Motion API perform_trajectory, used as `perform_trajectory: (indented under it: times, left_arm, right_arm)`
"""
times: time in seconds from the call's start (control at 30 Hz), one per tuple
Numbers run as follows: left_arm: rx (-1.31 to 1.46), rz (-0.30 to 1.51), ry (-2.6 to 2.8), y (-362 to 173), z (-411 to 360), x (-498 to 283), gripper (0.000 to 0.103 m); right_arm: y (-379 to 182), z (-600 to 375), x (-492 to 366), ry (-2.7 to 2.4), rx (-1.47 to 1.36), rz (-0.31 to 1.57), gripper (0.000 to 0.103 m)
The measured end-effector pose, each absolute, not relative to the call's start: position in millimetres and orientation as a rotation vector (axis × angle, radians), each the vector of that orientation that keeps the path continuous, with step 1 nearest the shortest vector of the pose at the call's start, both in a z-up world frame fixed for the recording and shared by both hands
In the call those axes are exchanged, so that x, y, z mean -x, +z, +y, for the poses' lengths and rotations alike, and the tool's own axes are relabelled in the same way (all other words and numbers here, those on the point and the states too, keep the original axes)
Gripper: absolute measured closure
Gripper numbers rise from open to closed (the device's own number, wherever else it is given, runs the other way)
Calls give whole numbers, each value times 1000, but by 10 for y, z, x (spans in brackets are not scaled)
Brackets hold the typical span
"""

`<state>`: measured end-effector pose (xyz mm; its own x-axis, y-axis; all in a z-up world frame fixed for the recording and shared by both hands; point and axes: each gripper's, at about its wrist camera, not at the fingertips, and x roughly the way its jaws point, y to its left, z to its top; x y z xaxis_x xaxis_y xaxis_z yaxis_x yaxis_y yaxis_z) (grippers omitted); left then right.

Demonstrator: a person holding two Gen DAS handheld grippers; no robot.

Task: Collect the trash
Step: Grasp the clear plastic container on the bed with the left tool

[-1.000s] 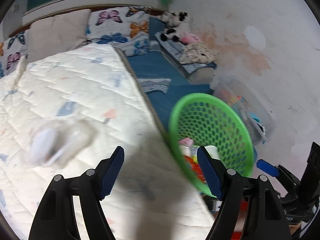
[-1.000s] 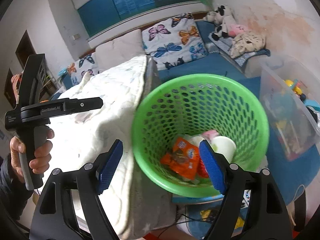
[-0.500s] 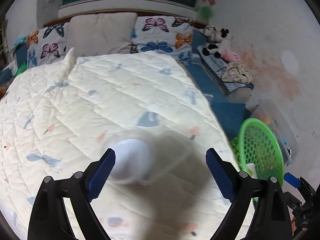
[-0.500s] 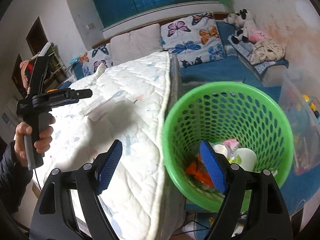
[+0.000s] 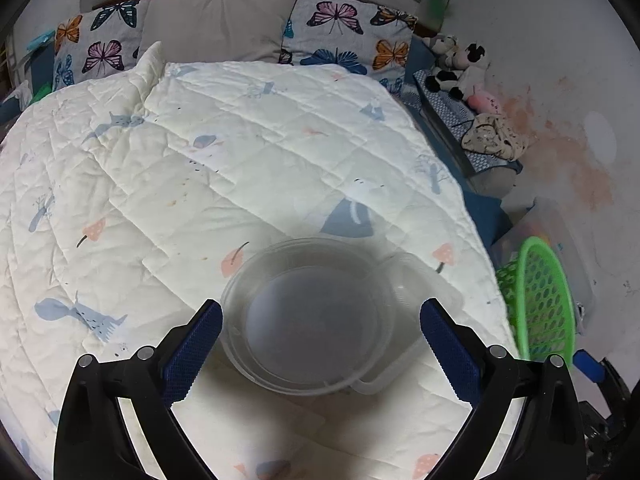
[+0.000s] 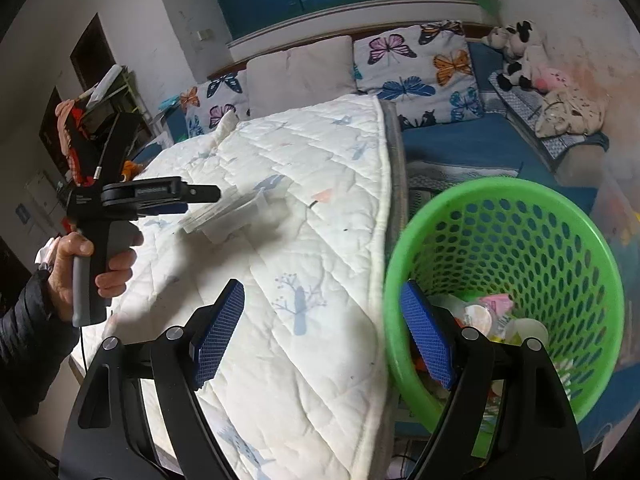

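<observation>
A clear plastic food container (image 5: 312, 316) with its hinged lid open lies on the white quilt (image 5: 200, 168) of the bed. My left gripper (image 5: 320, 344) is open, its jaws on either side of the container, not touching it. The container also shows in the right wrist view (image 6: 228, 216), just ahead of the left gripper's tip. A green mesh basket (image 6: 516, 216) stands on the floor beside the bed and holds cups and wrappers (image 6: 492, 320). My right gripper (image 6: 324, 332) is open and empty, above the bed edge next to the basket rim.
Butterfly pillows (image 5: 340, 28) and a beige pillow (image 5: 216, 20) line the head of the bed. Stuffed toys (image 5: 460, 68) lie on a blue bench by the stained wall. A clear storage box (image 5: 556, 232) stands behind the basket (image 5: 540, 300).
My left gripper has swung left from the basket over the bed and closed in on the clear container. The right gripper has shifted left, so the basket now sits at the right.
</observation>
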<state>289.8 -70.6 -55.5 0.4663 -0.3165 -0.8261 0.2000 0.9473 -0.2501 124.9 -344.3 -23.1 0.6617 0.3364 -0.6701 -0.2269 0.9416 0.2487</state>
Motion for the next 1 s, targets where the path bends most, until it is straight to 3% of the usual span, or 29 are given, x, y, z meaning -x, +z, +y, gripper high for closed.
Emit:
perform_trajectory:
  times: [0.43, 0.57, 0.93, 1.0]
  left_arm:
    - [92, 1030, -337, -655, -701, -2945, 7]
    - [83, 1006, -355, -636, -708, -2930, 13]
    - [103, 921, -340, -349, -520, -2780, 14]
    - [112, 901, -337, -272, -459, -2735, 14]
  right_arm:
    - [-299, -3199, -1428, 365, -117, 818, 23]
    - [-318, -3149, -1464, 371, -108, 826, 23]
    - [-334, -2899, -1662, 426, -81, 832, 23]
    - [-336, -2806, -1722, 449, -79, 832, 19]
